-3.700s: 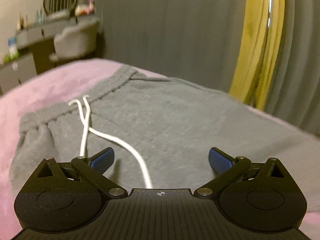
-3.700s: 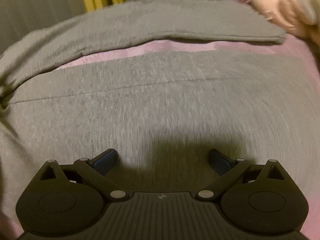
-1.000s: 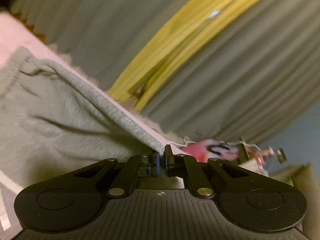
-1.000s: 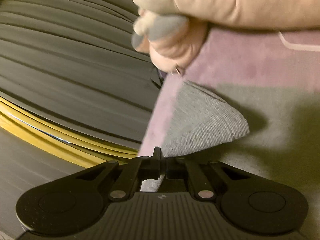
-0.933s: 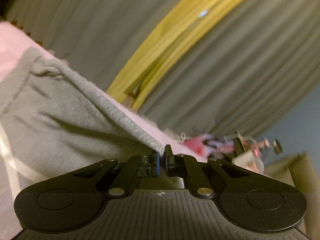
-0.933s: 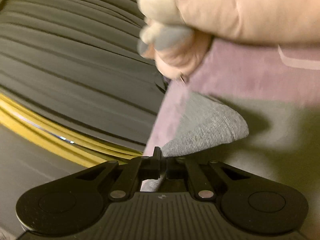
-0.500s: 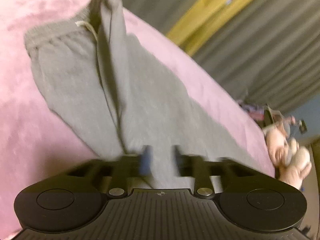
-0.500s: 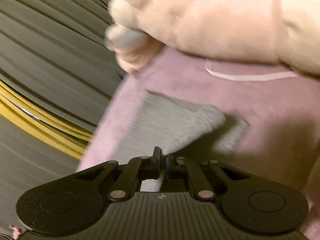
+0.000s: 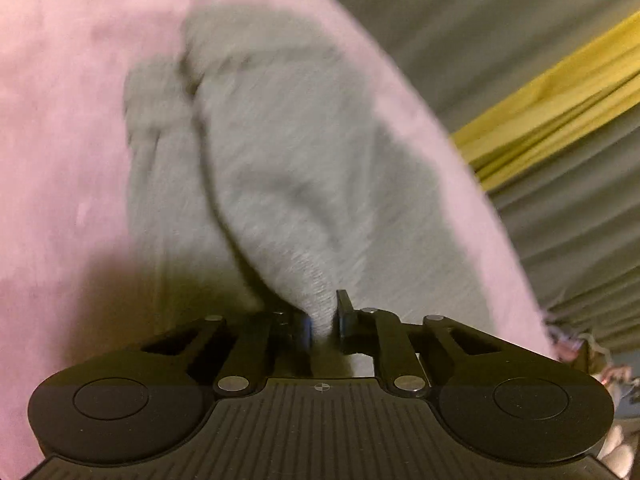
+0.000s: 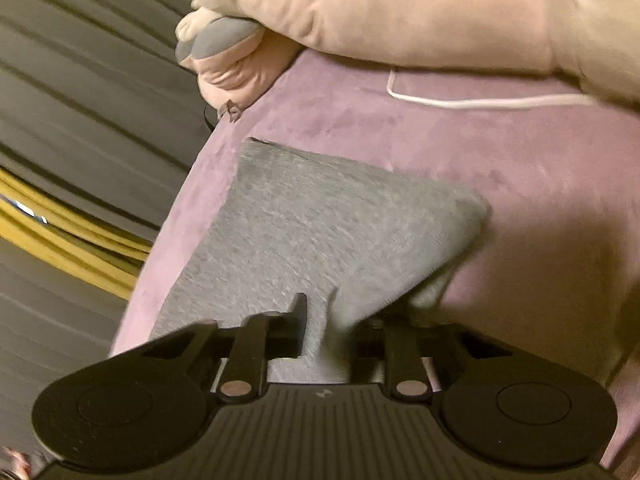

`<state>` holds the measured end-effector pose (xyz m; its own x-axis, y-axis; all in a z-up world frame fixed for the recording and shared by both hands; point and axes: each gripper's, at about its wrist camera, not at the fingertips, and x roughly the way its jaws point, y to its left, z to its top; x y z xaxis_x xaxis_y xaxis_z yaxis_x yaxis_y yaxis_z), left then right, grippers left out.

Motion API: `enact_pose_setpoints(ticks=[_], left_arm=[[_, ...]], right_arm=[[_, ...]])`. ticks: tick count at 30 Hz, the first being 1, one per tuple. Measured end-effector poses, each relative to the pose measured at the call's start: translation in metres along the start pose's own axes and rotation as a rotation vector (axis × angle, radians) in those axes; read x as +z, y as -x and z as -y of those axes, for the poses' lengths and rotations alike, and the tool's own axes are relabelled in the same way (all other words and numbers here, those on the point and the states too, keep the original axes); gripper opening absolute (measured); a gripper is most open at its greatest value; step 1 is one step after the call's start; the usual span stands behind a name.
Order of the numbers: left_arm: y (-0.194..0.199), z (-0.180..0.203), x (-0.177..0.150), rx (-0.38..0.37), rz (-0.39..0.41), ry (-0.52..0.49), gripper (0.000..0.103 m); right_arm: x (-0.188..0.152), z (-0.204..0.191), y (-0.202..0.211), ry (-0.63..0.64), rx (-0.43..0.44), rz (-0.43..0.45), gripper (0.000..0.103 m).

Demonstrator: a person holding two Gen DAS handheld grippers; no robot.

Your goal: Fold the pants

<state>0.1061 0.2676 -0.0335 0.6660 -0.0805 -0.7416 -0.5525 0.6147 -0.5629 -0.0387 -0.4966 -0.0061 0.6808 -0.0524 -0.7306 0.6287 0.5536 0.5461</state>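
Grey pants point(image 9: 280, 152) now lie doubled over on the pink blanket point(image 9: 60, 120), where a second ago my left gripper point(image 9: 322, 320) held their edge up against the curtain point(image 9: 500, 12). Both sets of fingers are pinched tight on fabric: the left on a bunched fold, my right gripper point(image 10: 320, 320) on the cuff end point(image 10: 320, 220), which has spread flatter. A pink plush toy point(image 10: 400, 8) crowds the blanket just beyond the cuff, with a white cord point(image 10: 480, 101) beneath it.

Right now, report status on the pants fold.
Left gripper shut on pants. Right gripper shut on a leg end, lying on purple blanket. Plush toy beyond, not obstructing.
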Motion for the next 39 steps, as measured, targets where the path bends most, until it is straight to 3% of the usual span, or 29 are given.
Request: enact_pose_setpoints(ticks=[2,4,6,8,10,11,12,14,15,16,18,20,21,23,26,28,30,32,35,37,39], left_arm=[[0.022,0.012,0.003,-0.07,0.07,-0.042,0.012],[0.045,0.016,-0.006,-0.119,0.119,-0.107,0.012],[0.057,0.016,-0.01,-0.086,0.126,-0.19,0.013],[0.043,0.009,-0.021,0.008,0.087,-0.265,0.022],[0.022,-0.001,-0.031,0.185,0.019,-0.325,0.031],[0.022,-0.008,-0.035,0.237,-0.001,-0.324,0.035],[0.023,-0.013,-0.037,0.255,-0.002,-0.306,0.051],[0.039,-0.021,-0.035,0.248,0.051,-0.242,0.061],[0.048,-0.021,-0.03,0.256,0.064,-0.224,0.066],[0.057,-0.019,-0.027,0.267,0.08,-0.222,0.067],[0.075,-0.011,-0.022,0.299,0.133,-0.273,0.069],[0.091,0.003,-0.028,0.306,0.201,-0.351,0.077],[0.092,0.014,-0.032,0.287,0.226,-0.392,0.081],[0.085,0.036,-0.044,0.219,0.225,-0.458,0.087],[0.062,0.071,-0.075,0.135,0.148,-0.567,0.092],[0.036,0.091,-0.101,0.136,0.079,-0.656,0.093],[0.009,0.106,-0.125,0.16,-0.009,-0.724,0.093],[-0.015,0.115,-0.138,0.203,-0.09,-0.748,0.093],[-0.029,0.115,-0.138,0.243,-0.089,-0.729,0.094],[-0.032,0.112,-0.132,0.238,-0.08,-0.683,0.095],[-0.032,0.104,-0.124,0.232,-0.062,-0.641,0.095]], right_arm=[[0.005,-0.016,0.006,0.078,-0.038,0.025,0.005],[0.011,-0.026,0.025,0.096,0.03,0.088,0.004],[0.017,-0.029,0.046,0.096,0.076,0.149,0.004],[0.017,-0.028,0.058,0.135,0.069,0.192,0.005],[0.013,-0.026,0.054,0.223,-0.014,0.2,0.006],[0.01,-0.023,0.045,0.257,-0.073,0.173,0.006],[0.009,-0.018,0.037,0.266,-0.136,0.14,0.006],[0.008,-0.011,0.03,0.269,-0.246,0.103,0.009],[0.008,-0.008,0.032,0.271,-0.285,0.109,0.015],[0.008,-0.007,0.04,0.281,-0.322,0.136,0.027],[0.011,-0.013,0.053,0.326,-0.429,0.194,0.041],[0.014,-0.025,0.069,0.367,-0.515,0.274,0.043],[0.015,-0.032,0.077,0.375,-0.509,0.313,0.044],[0.011,-0.05,0.085,0.387,-0.417,0.348,0.05],[-0.019,-0.091,0.07,0.514,-0.226,0.28,0.066],[-0.055,-0.12,0.045,0.678,-0.103,0.142,0.08],[-0.098,-0.143,0.012,0.825,0.0,-0.052,0.081],[-0.133,-0.156,-0.014,0.937,0.016,-0.168,0.081],[-0.154,-0.165,-0.042,1.034,-0.075,-0.262,0.084],[-0.141,-0.158,-0.051,0.965,-0.088,-0.298,0.095],[-0.119,-0.145,-0.056,0.859,-0.11,-0.298,0.095]])
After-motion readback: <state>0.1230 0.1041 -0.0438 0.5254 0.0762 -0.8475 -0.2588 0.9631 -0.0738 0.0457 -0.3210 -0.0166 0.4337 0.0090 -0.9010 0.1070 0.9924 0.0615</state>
